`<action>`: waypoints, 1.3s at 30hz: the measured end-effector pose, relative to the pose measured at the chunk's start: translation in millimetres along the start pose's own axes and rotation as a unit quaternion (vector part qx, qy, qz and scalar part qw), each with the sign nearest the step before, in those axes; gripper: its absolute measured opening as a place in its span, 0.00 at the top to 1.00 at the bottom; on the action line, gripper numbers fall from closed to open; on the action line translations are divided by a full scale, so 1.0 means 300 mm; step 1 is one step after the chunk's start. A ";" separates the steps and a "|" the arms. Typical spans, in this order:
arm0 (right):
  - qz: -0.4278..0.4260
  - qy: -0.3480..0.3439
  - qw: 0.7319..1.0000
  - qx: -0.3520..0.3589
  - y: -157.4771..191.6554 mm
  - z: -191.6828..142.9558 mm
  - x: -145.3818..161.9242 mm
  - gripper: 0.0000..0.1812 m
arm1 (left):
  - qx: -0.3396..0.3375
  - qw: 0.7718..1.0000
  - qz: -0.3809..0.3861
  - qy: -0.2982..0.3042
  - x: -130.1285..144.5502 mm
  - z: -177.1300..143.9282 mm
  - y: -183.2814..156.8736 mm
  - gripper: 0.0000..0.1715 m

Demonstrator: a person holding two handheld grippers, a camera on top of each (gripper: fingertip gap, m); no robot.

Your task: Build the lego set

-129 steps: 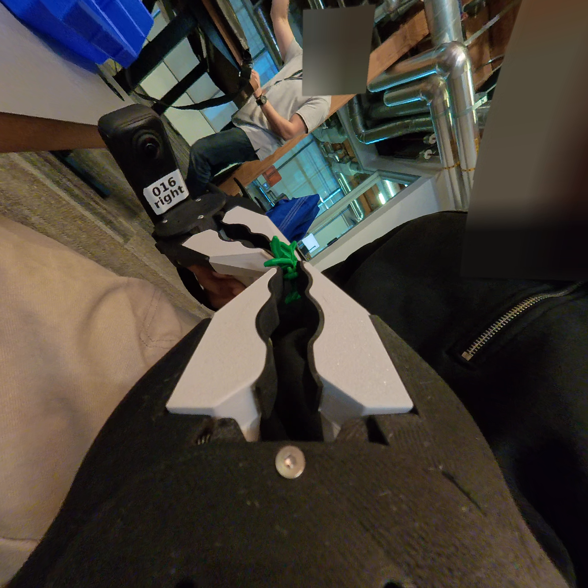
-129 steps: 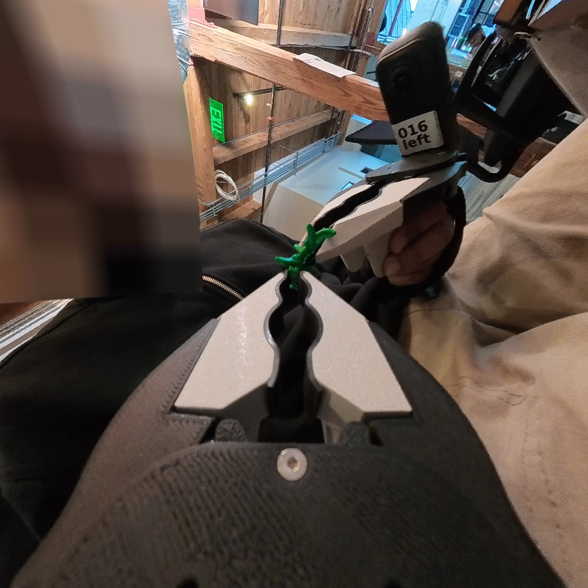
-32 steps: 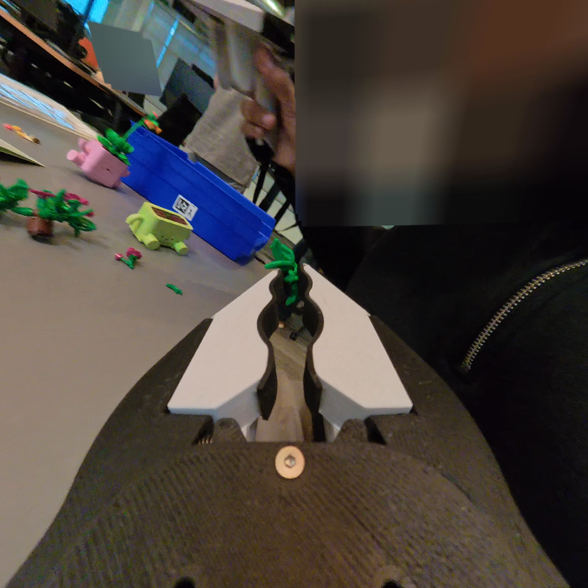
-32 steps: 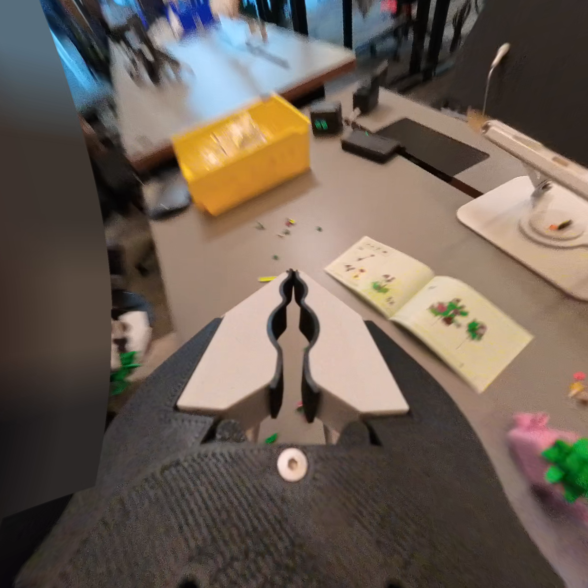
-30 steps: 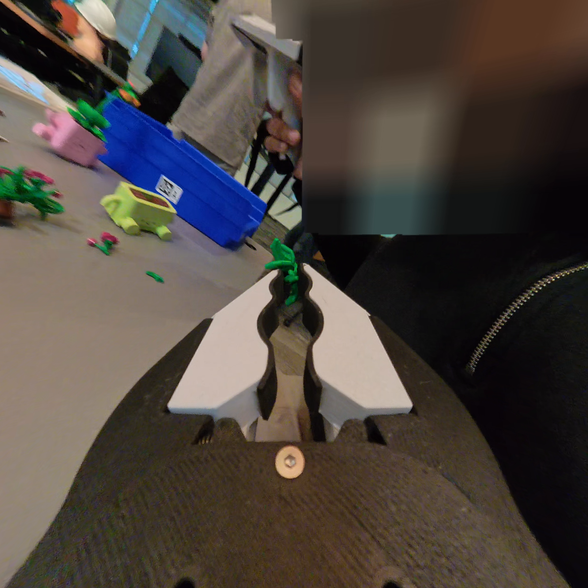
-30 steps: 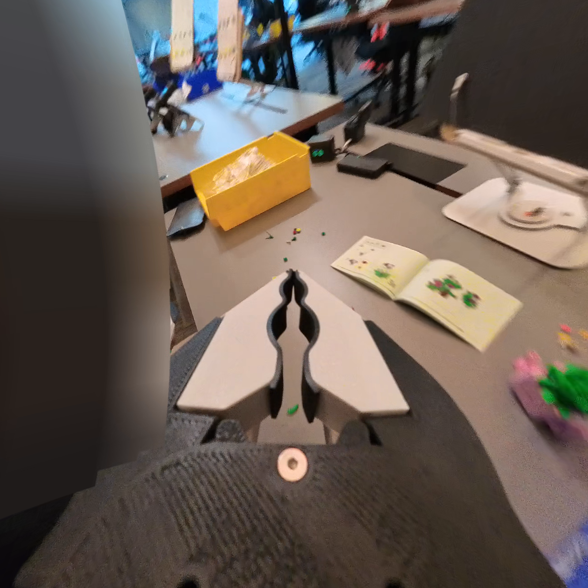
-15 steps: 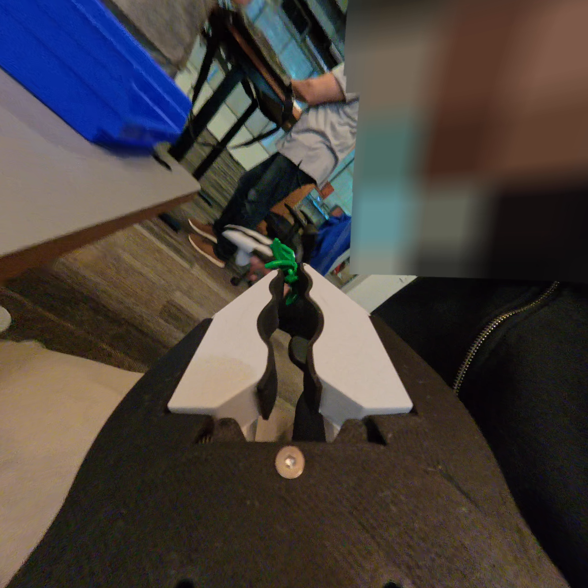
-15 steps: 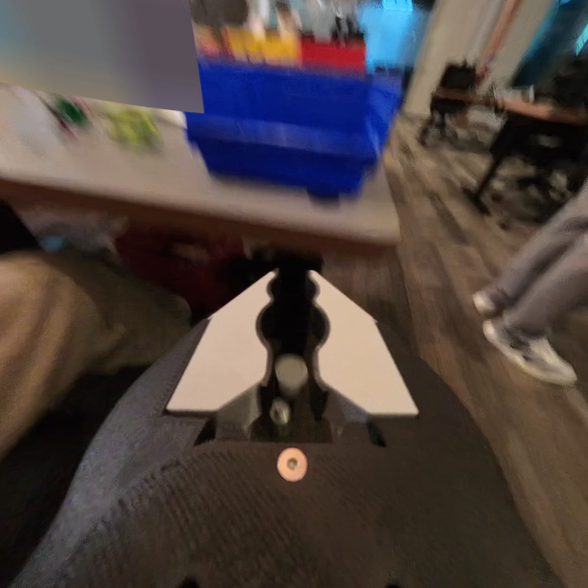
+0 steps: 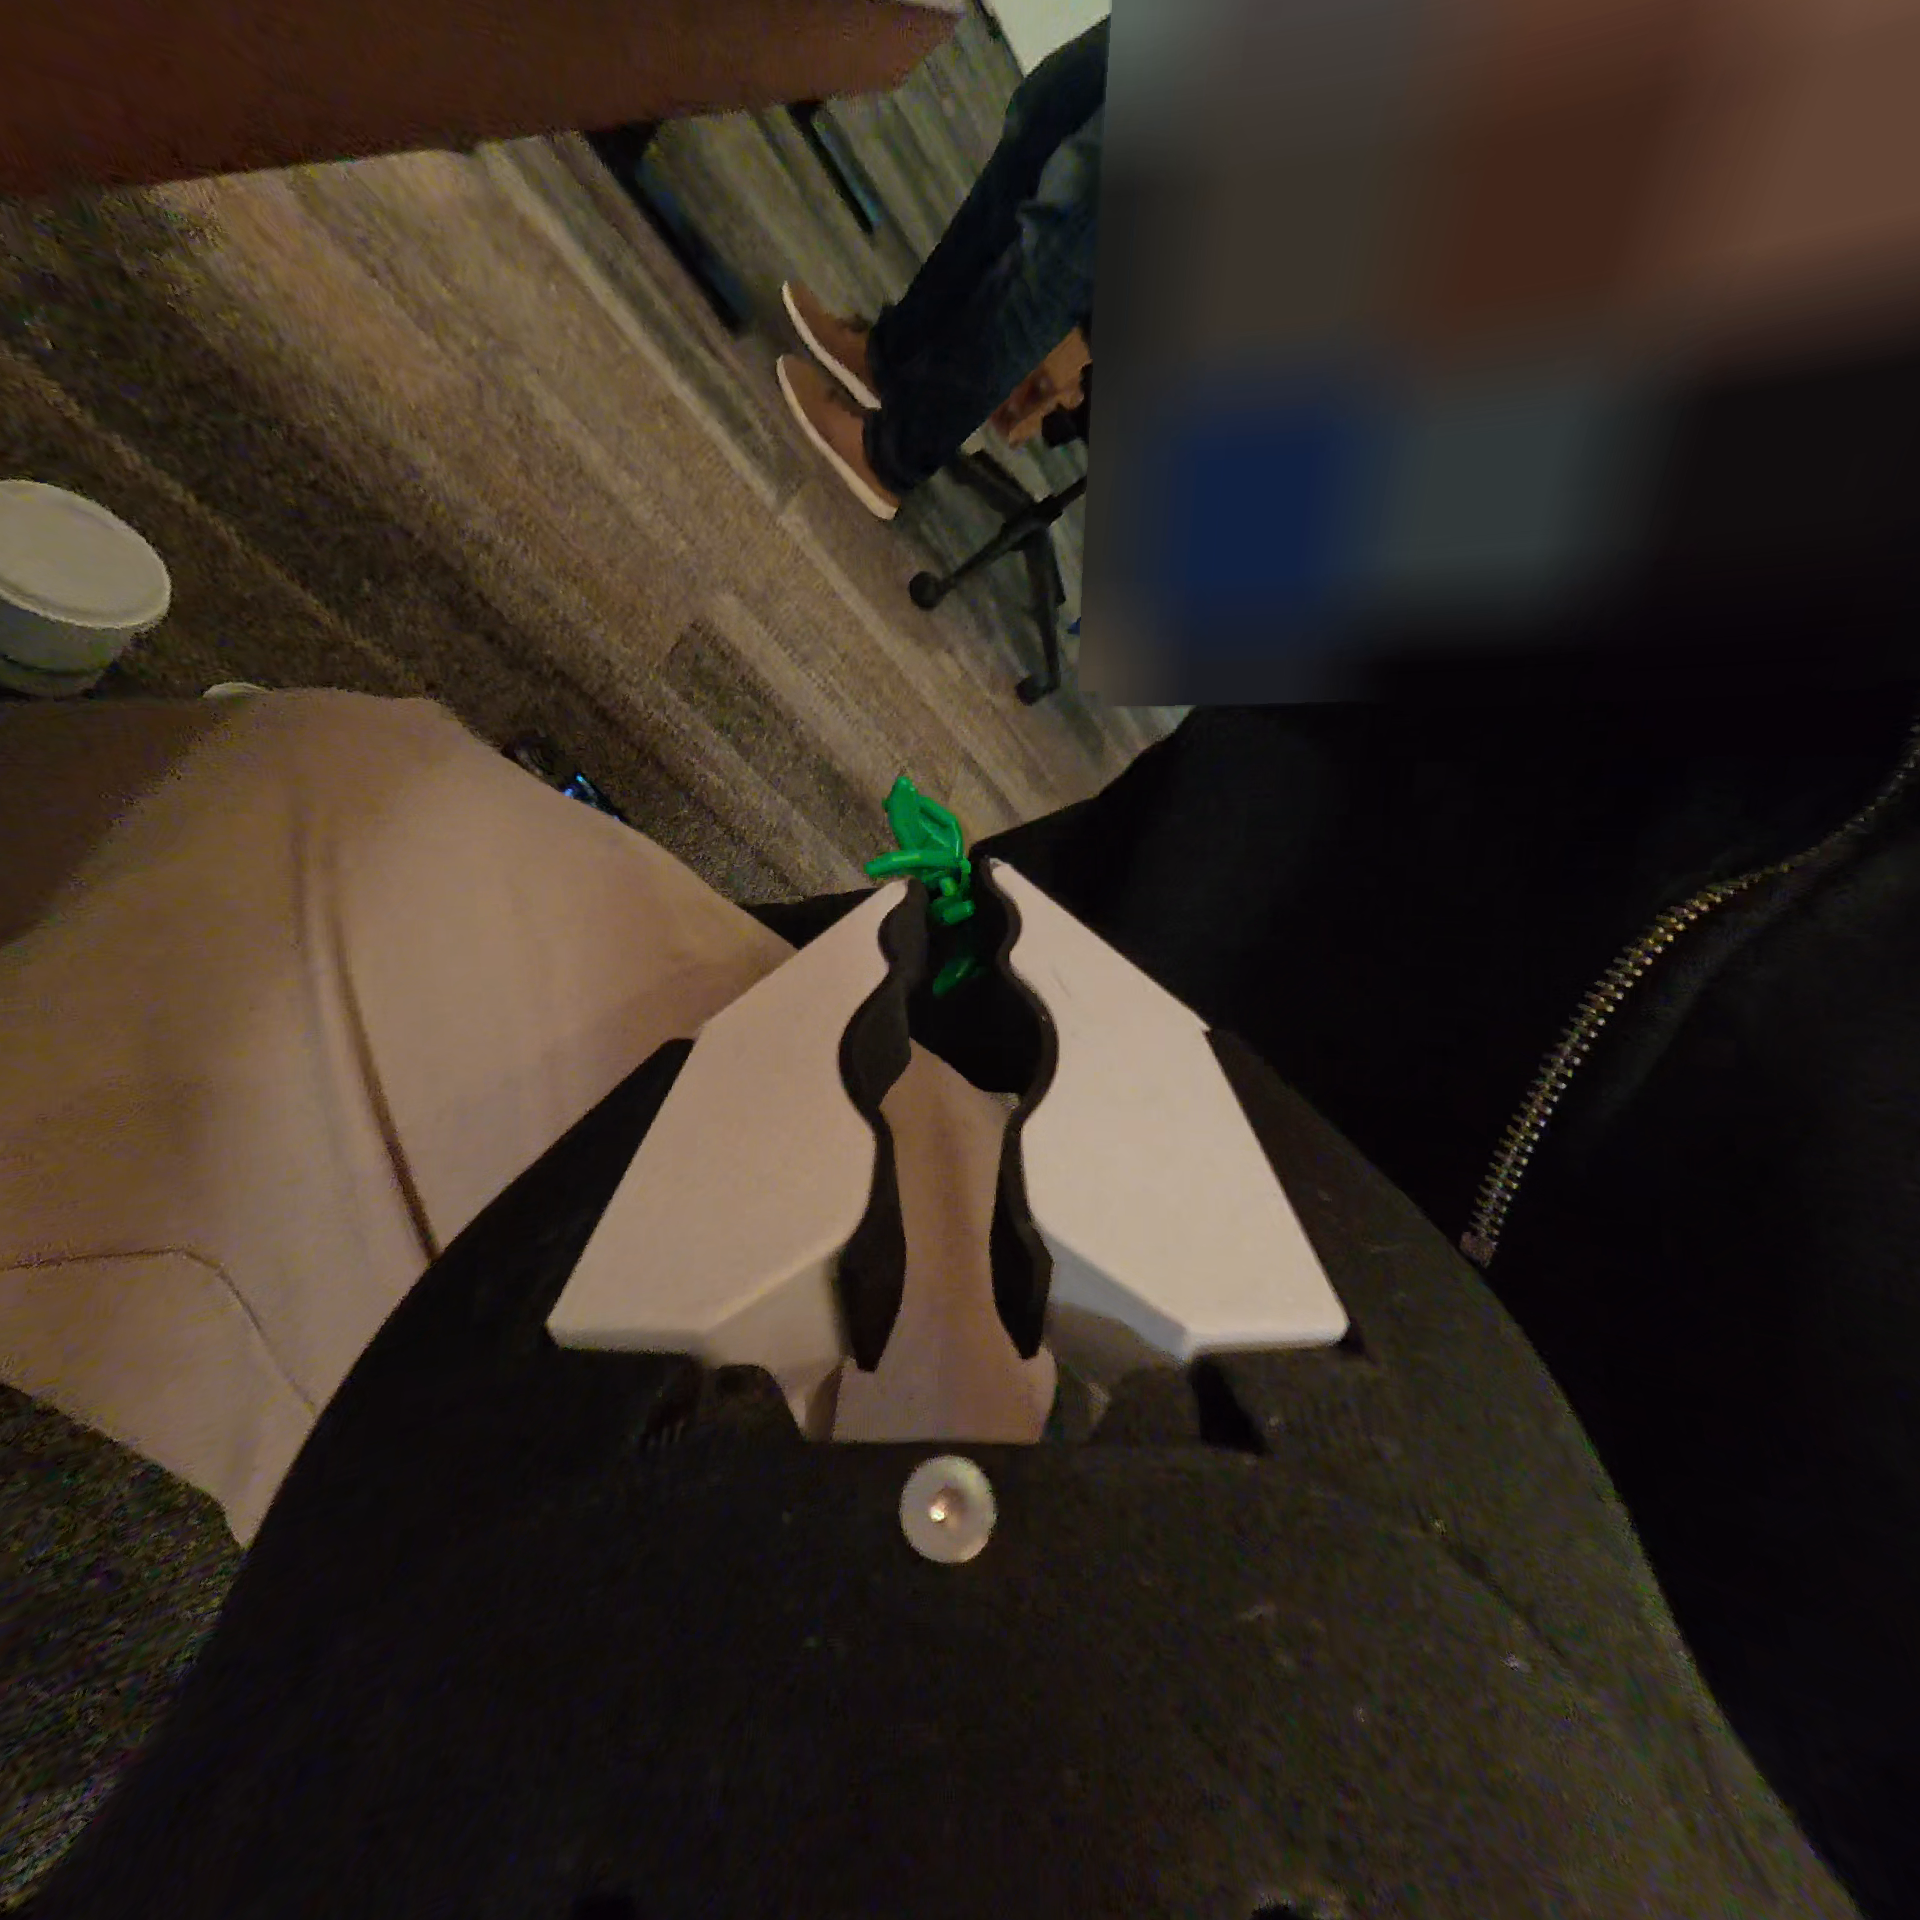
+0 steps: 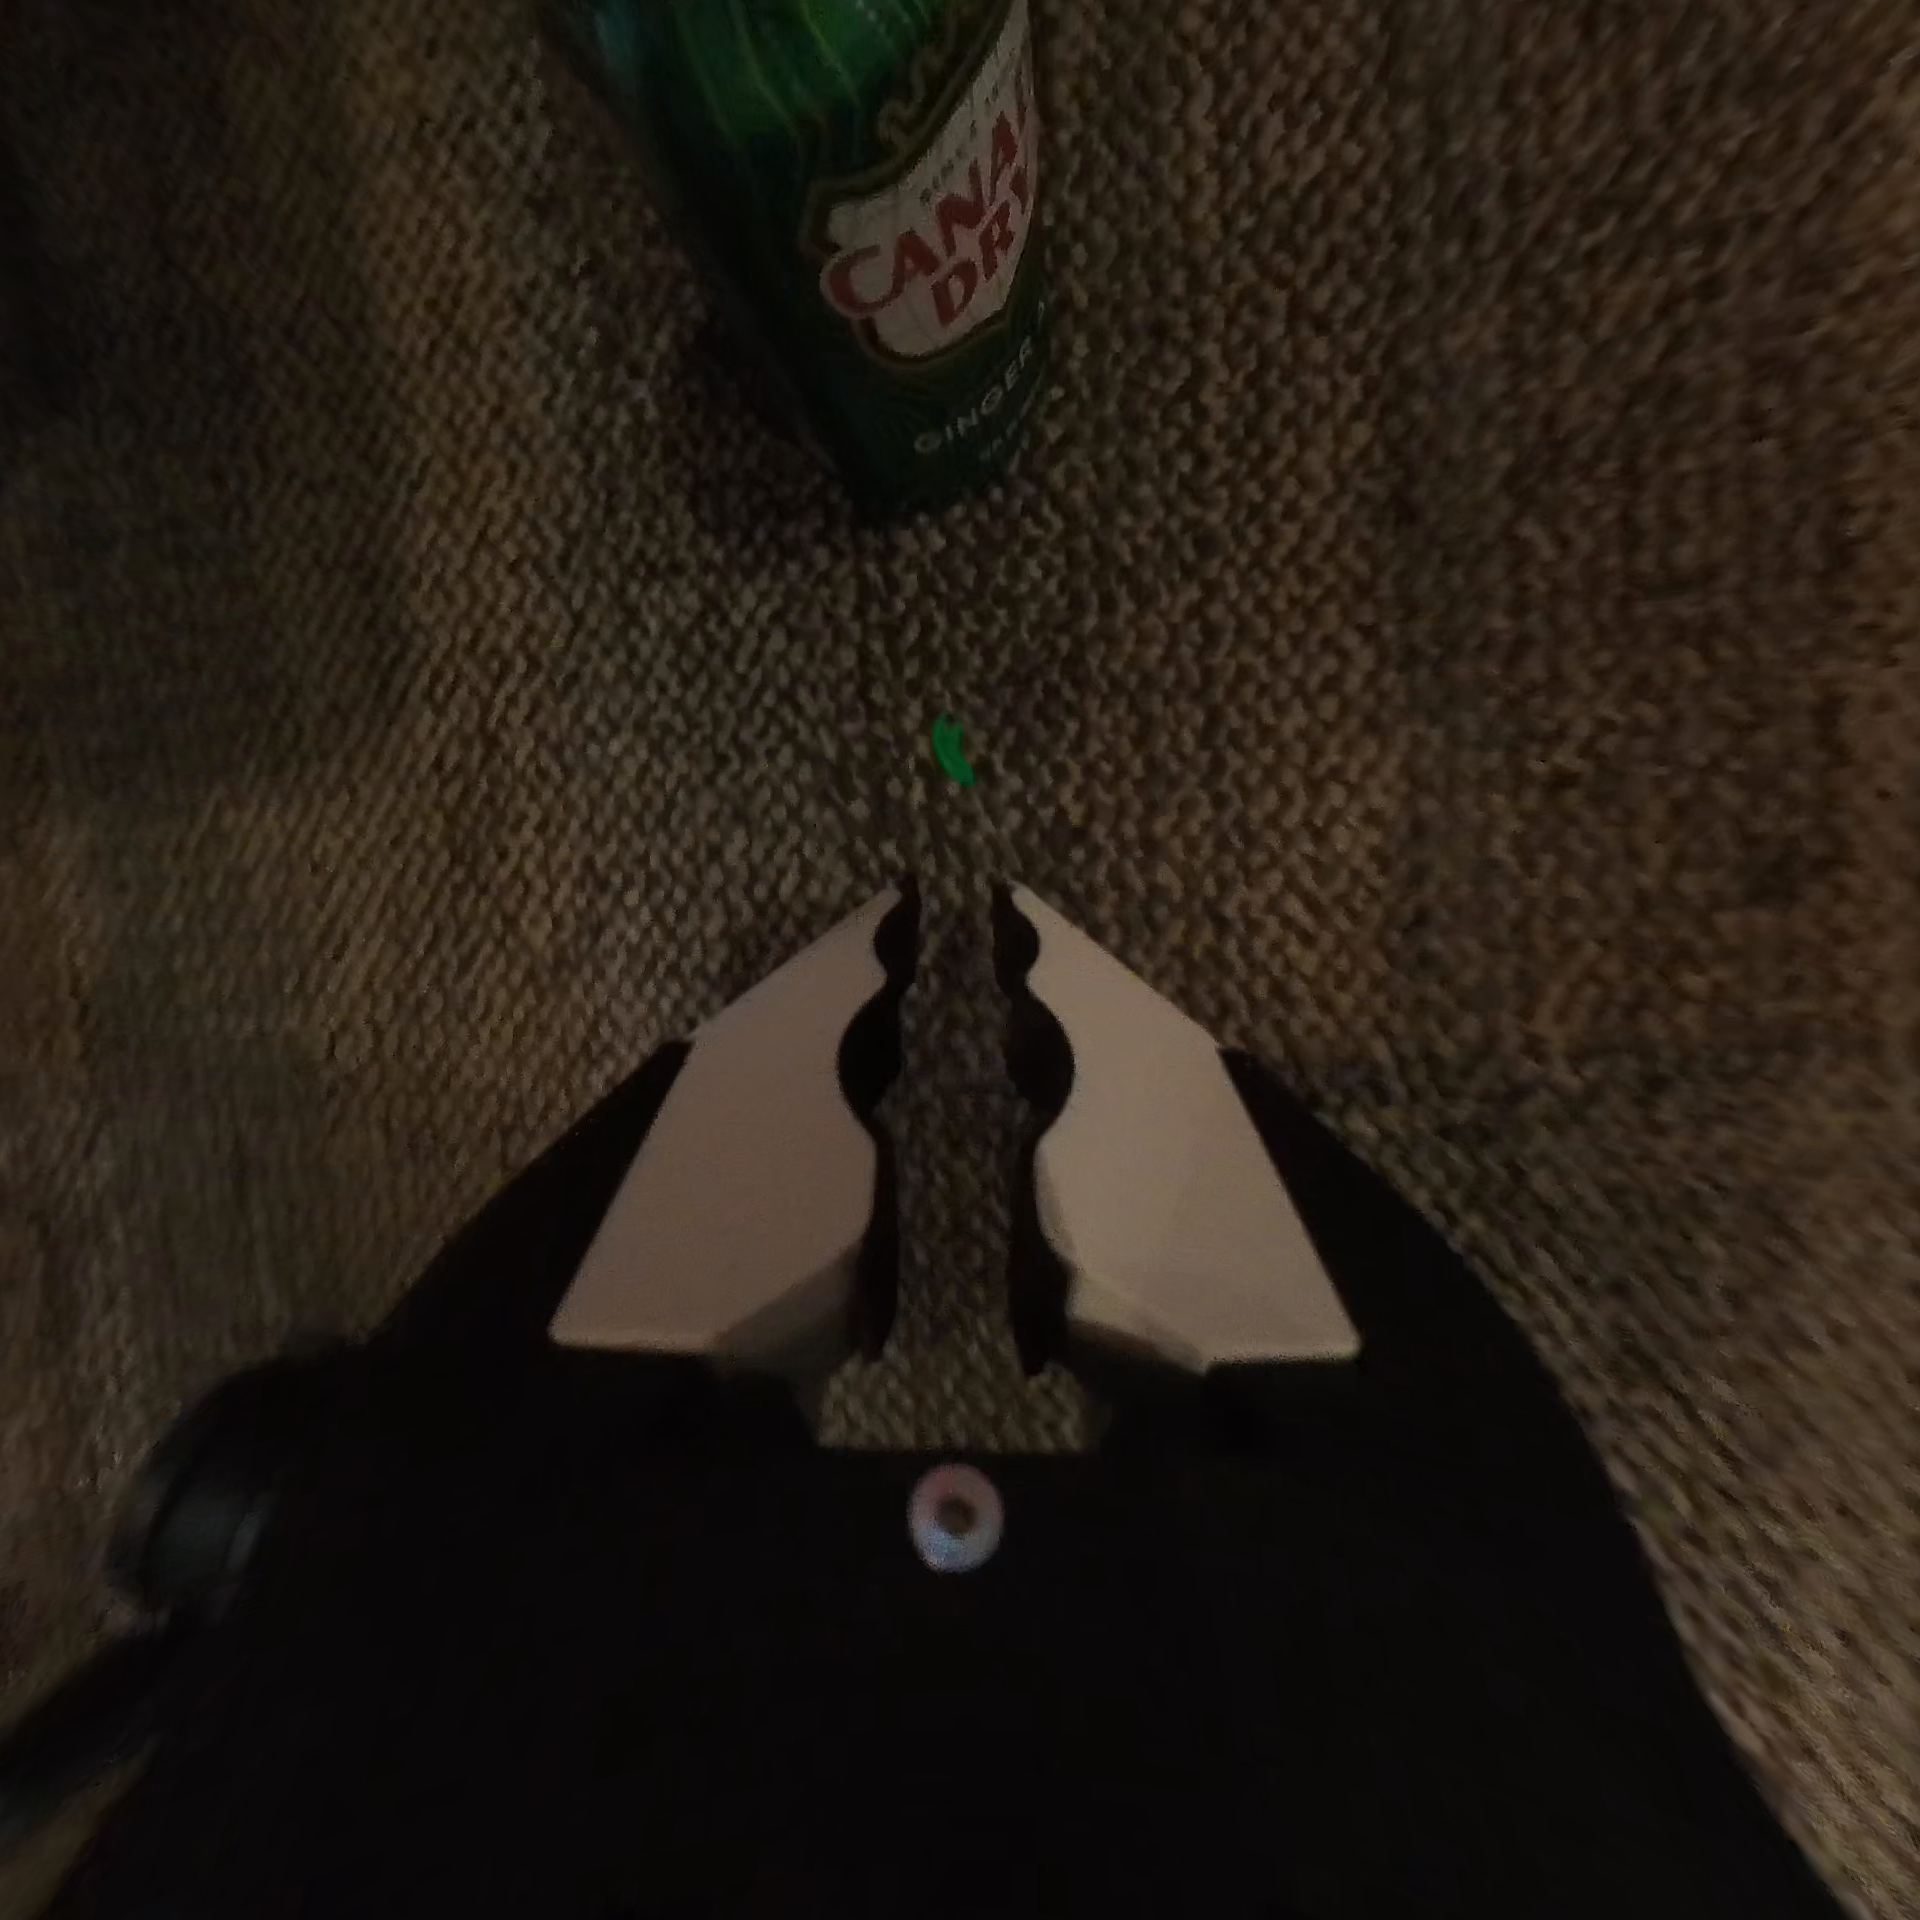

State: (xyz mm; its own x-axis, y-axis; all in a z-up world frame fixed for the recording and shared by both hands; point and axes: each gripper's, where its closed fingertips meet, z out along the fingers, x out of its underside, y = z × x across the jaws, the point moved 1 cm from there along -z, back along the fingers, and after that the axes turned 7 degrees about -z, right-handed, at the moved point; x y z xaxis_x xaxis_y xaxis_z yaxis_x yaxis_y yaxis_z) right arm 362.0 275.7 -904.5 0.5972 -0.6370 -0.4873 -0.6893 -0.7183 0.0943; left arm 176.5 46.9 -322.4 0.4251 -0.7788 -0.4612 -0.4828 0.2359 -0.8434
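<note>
Left tongs: your left gripper (image 9: 943,883) is pinching a green plant piece (image 9: 923,831) at its very tips, leaves poking out past them, likely so the stem stays free for joining.
Left surroundings: you hold it over your lap, tan trousers (image 9: 312,987) to its left, black jacket (image 9: 1558,987) to its right, floor beyond; the air around the tips is free.
Right tongs: your right gripper (image 10: 958,899) is spread and empty, pointing down at the carpet (image 10: 416,727).
Loose piece: a small green leaf piece (image 10: 953,750) lies on the carpet just beyond the tips, apparently dropped; you seem lined up to retrieve it.
Obstacle: a green drink can (image 10: 883,208) stands farther on, apart from the piece; bare carpet lies either side.
</note>
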 end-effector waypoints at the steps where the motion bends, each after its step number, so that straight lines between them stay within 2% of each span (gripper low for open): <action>1: 0.006 -0.005 1.000 0.004 0.002 0.033 -0.011 0.93 | -0.005 1.000 0.002 0.007 -0.006 0.014 0.012 0.96; 4: -0.003 0.010 1.000 0.014 0.005 0.121 -0.024 0.89 | -0.008 1.000 0.001 0.030 -0.019 0.055 0.036 0.96; 9: -0.024 0.051 0.998 0.022 0.011 0.224 -0.016 0.91 | 0.001 0.999 -0.009 0.033 -0.025 0.099 0.070 0.96; 13: -0.011 0.065 0.997 0.026 0.005 0.218 -0.020 0.97 | 0.007 0.999 -0.014 0.038 -0.008 0.105 0.062 0.96; 16: -0.005 0.034 0.999 0.016 0.030 0.138 -0.056 0.97 | 0.016 1.000 -0.002 0.025 -0.028 0.091 0.033 0.96; 18: -0.012 0.001 1.000 0.001 0.065 0.034 -0.106 0.97 | 0.027 1.000 0.011 0.012 -0.044 0.075 0.006 0.96; 20: -0.048 -0.039 0.998 -0.030 0.138 -0.119 -0.182 0.97 | 0.039 0.999 0.025 -0.001 -0.056 0.054 -0.026 0.96; 22: -0.116 -0.085 0.988 -0.059 0.237 -0.329 -0.280 0.97 | 0.051 0.998 0.037 -0.019 -0.064 0.023 -0.061 0.96; 24: -0.169 -0.148 0.971 -0.087 0.351 -0.595 -0.413 0.97 | 0.052 0.996 0.049 -0.045 -0.076 -0.018 -0.093 0.96; 29: -0.280 -0.329 0.891 -0.141 0.681 -1.331 -0.821 0.97 | 0.041 0.988 0.087 -0.124 -0.087 -0.170 -0.184 0.96; 32: -0.321 -0.414 0.837 -0.156 0.882 -1.651 -1.049 0.97 | 0.019 0.980 0.108 -0.166 -0.083 -0.288 -0.214 0.96; 33: -0.331 -0.428 0.822 -0.175 0.959 -1.720 -1.111 0.97 | 0.011 0.977 0.112 -0.181 -0.085 -0.333 -0.220 0.96; 35: -0.350 -0.423 0.813 -0.192 1.086 -1.776 -1.231 0.97 | -0.002 0.972 0.114 -0.206 -0.088 -0.426 -0.221 0.96; 36: -0.360 -0.409 0.813 -0.207 1.148 -1.770 -1.284 0.97 | -0.008 0.970 0.115 -0.216 -0.088 -0.472 -0.216 0.96; 39: -0.367 -0.298 0.848 -0.238 1.281 -1.642 -1.419 0.97 | -0.035 0.961 0.122 -0.245 -0.085 -0.602 -0.176 0.96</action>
State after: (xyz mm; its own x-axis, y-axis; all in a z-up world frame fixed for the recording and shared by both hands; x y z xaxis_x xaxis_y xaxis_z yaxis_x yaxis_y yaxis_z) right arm 44.7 133.1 -233.1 0.3816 0.1836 -0.9059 0.1078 -0.9822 -0.1536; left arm 52.9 -50.7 -216.5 0.5933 -0.3344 -0.7323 -0.6568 0.3250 -0.6805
